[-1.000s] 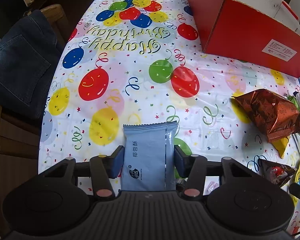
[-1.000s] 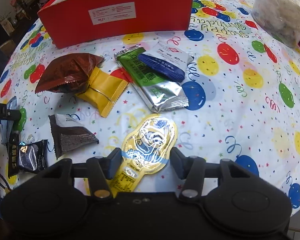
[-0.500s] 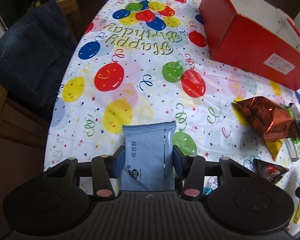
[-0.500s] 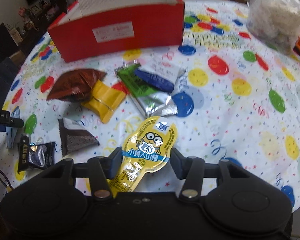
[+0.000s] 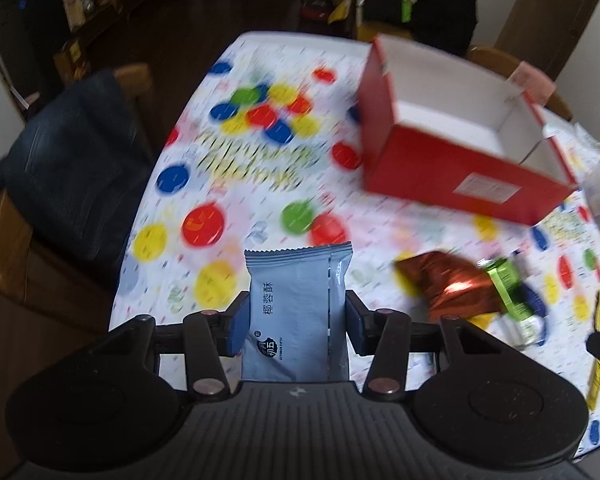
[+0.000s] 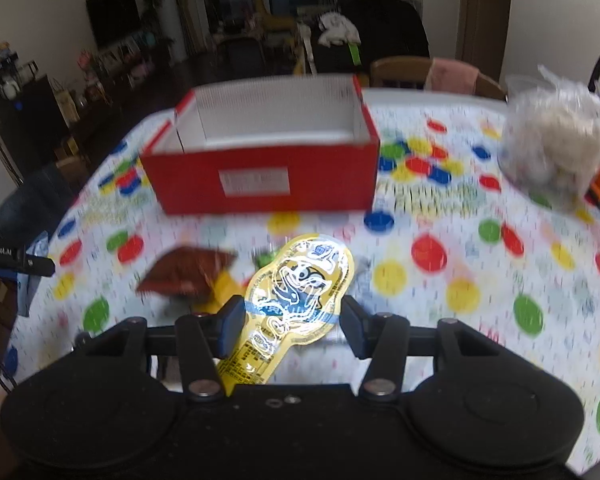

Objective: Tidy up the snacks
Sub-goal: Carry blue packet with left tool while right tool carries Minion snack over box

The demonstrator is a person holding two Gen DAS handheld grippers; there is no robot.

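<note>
Snacks are held in both claws above the worktop (image 5: 228, 60), which is covered with a balloon-print cloth. The left claw (image 5: 296, 320) is clenched on a grey-blue packet (image 5: 296, 304); its pads are pressed against the packet's two long edges, and the packet is kept upright, clear of the cloth. The right claw (image 6: 291, 326) is clenched on a yellow pouch (image 6: 296, 292) with a cartoon print; only the narrow lower part of the pouch is gripped, and the wide upper part projects freely beyond the pads.

A red box (image 6: 260, 176) is set open-topped further along the worktop, and its white interior appears empty. It is judged to be the intended container. Other snacks are left on the cloth between the claws and the box, among them a brown foil bag (image 5: 452, 288) and a green packet (image 5: 508, 288).

Risks from this position are judged as follows:

- The yellow pouch may be lost in transit, because it is smooth, thin and gripped low and off-centre.
- The grey-blue packet may be crushed or may buckle out of the grip, because it is held only by its soft edges.
- The box wall may be struck and the box pushed along the cloth if a claw is brought in too low.
- The two claws may collide over the opening if both are released there together.
</note>
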